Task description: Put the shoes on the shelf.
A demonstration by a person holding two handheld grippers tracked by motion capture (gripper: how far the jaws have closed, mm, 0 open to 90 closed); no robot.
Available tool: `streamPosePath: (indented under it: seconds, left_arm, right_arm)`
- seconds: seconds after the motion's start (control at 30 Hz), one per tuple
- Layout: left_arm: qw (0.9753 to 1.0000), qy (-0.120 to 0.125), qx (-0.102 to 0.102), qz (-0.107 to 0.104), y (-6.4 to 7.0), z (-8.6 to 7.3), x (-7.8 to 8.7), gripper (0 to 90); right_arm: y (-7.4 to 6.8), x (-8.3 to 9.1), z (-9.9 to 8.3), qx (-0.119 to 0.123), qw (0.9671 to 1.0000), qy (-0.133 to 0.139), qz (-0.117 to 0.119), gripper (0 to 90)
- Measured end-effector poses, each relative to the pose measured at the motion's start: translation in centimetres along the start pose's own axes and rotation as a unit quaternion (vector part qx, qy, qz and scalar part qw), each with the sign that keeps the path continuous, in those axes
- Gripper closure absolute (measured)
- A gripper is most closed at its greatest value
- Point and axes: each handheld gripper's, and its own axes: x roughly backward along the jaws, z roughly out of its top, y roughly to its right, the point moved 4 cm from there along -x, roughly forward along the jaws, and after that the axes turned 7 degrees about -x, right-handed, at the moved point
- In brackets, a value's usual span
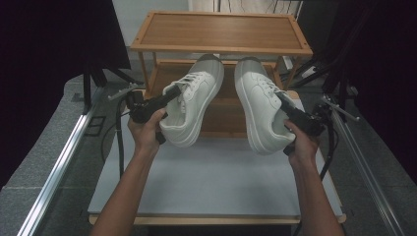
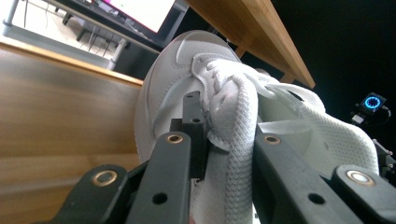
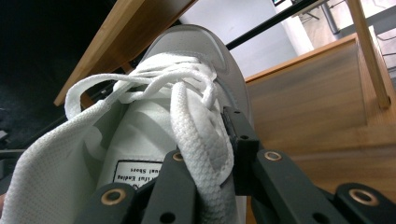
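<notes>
Fingers [image 2: 187, 140] of your left gripper [image 1: 164, 98] are closed on the left white shoe [image 1: 193, 98], clamping its lace and tongue edge near the collar, as the left gripper view shows. Fingers [image 3: 243, 140] of your right gripper [image 1: 287, 109] are closed the same way on the right white shoe [image 1: 258, 103], pinching lace and collar edge beside the tongue label [image 3: 135, 173]. Both shoes hang clear of the tabletop [image 1: 211, 182], toes pointing away from you and up toward the wooden shoe rack [image 1: 221, 32]. The soles tilt outward, so the two shoes lean apart at the heels and sit near each other at the toes without touching. Your left hand [image 1: 146, 129] and right hand [image 1: 301, 142] hold the grippers above the far part of the grey tabletop. The toe caps overlap the rack's middle shelf [image 1: 226, 105] in the high view.
</notes>
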Motion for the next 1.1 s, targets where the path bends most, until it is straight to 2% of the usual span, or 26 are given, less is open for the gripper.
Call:
streamPosePath:
  seconds: [0.33,0.37,0.53,0.67,0.73,1.03,1.1]
  left_arm:
    - [0.9999,-0.005,-0.005,0.013,-0.3,0.3,-1.8,80.9]
    - [0.9999,-0.003,0.000,0.014,-0.4,0.3,-2.1,80.9]
    - [0.9996,-0.004,0.012,0.026,-0.8,0.0,-3.5,80.8]
    - [0.9989,-0.004,0.029,0.036,-1.2,-0.3,-4.4,80.8]
    - [0.9981,0.001,0.036,0.050,-1.5,0.0,-4.9,80.7]
    - [0.9970,0.013,0.033,0.068,-1.6,0.8,-5.8,80.7]
    - [0.9962,0.013,0.036,0.078,-1.6,0.9,-6.2,80.6]
  right_arm:
    - [0.3,-2.1,0.8,-0.025,0.9994,0.010,-0.020,82.9]
    - [0.3,-2.6,1.0,-0.023,0.9992,0.012,-0.029,82.9]
    - [0.4,-3.8,1.1,-0.031,0.9987,0.013,-0.039,82.7]
    - [0.5,-5.4,1.3,-0.033,0.9978,0.018,-0.054,82.6]
    - [0.6,-6.0,1.3,-0.034,0.9975,0.018,-0.060,82.6]
    - [0.6,-8.1,0.8,-0.042,0.9963,0.011,-0.074,82.2]
    - [0.5,-8.4,0.8,-0.047,0.9959,0.014,-0.076,82.1]
